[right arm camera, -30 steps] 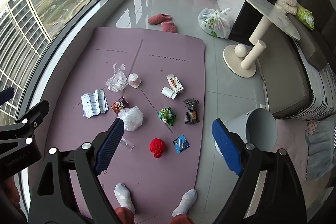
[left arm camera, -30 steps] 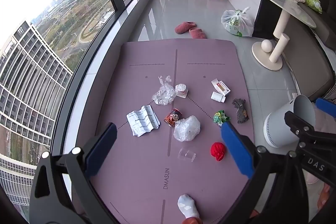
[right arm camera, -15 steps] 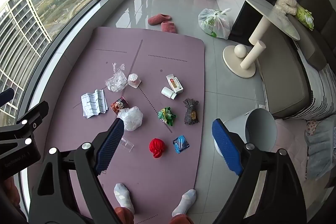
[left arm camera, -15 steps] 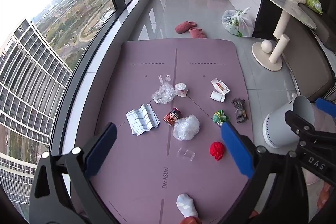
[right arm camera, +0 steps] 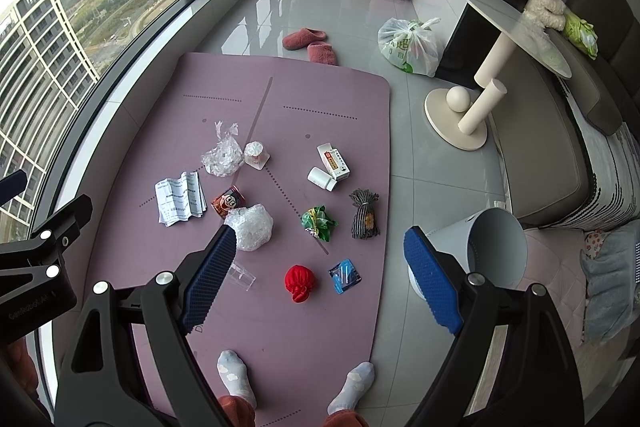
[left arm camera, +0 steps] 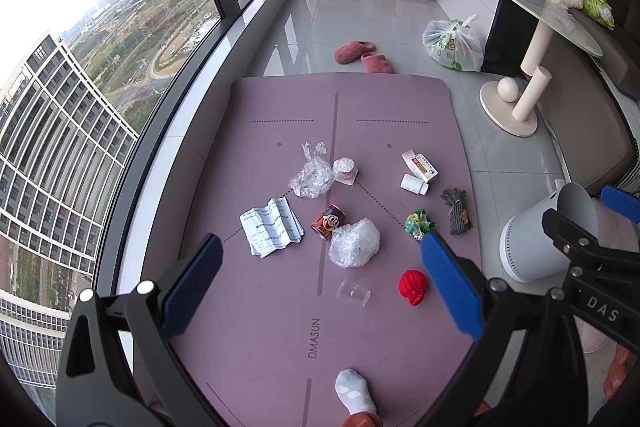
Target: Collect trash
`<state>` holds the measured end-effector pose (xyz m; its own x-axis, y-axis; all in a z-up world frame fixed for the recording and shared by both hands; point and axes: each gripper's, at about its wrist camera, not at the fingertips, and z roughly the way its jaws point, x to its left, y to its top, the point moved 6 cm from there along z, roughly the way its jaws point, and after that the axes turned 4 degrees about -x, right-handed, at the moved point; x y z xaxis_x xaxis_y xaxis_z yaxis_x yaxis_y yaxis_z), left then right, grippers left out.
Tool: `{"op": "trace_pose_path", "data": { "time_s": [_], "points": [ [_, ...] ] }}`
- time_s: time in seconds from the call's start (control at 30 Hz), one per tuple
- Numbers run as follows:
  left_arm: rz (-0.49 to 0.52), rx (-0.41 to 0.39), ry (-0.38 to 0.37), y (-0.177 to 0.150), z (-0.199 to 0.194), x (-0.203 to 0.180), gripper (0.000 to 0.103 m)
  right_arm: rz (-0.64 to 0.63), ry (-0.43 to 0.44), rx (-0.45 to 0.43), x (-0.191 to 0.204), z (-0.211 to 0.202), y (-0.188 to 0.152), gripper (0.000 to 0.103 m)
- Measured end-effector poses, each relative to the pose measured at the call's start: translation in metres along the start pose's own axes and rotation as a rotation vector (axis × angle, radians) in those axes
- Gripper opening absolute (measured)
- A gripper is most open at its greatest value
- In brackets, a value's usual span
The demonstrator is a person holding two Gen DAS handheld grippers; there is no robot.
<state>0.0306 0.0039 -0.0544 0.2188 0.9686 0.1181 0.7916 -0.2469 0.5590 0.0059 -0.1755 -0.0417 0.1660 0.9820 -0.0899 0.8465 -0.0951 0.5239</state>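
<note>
Clearly nothing is grasped yet: the left gripper (left arm camera: pixel 320 279) and right gripper (right arm camera: pixel 320 271) both hover with fingers spread wide and empty above the mat (right arm camera: pixel 344 95). Between the right fingers lies the red ball (right arm camera: pixel 300 282), with the blue packet (right arm camera: pixel 345 275) just beside it; the bin (right arm camera: pixel 480 247) stands just beyond the right finger. Descend straight, close gently around the ball, then carry it across.

mauve mat (right arm camera: pixel 320 99), red ball (right arm camera: pixel 300 282), white bin (right arm camera: pixel 484 251), pink slippers (right arm camera: pixel 310 43).
</note>
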Motion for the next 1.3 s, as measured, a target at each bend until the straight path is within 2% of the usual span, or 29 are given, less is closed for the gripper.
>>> {"op": "trace_pose_path", "data": {
  "time_s": [0.1, 0.13, 1.3],
  "points": [
    [-0.001, 0.001, 0.001, 0.0, 0.0, 0.001, 0.099, -0.008, -0.001, -0.001, -0.003, 0.001, 0.003, 0.083],
    [-0.001, 0.001, -0.001, 0.0, 0.0, 0.001, 0.099, -0.011, -0.005, -0.001, 0.011, -0.008, 0.005, 0.083],
    [-0.012, 0.005, -0.003, -0.004, -0.002, 0.004, 0.099, -0.026, -0.001, -0.002, 0.015, -0.001, 0.007, 0.083]
  ]
}}
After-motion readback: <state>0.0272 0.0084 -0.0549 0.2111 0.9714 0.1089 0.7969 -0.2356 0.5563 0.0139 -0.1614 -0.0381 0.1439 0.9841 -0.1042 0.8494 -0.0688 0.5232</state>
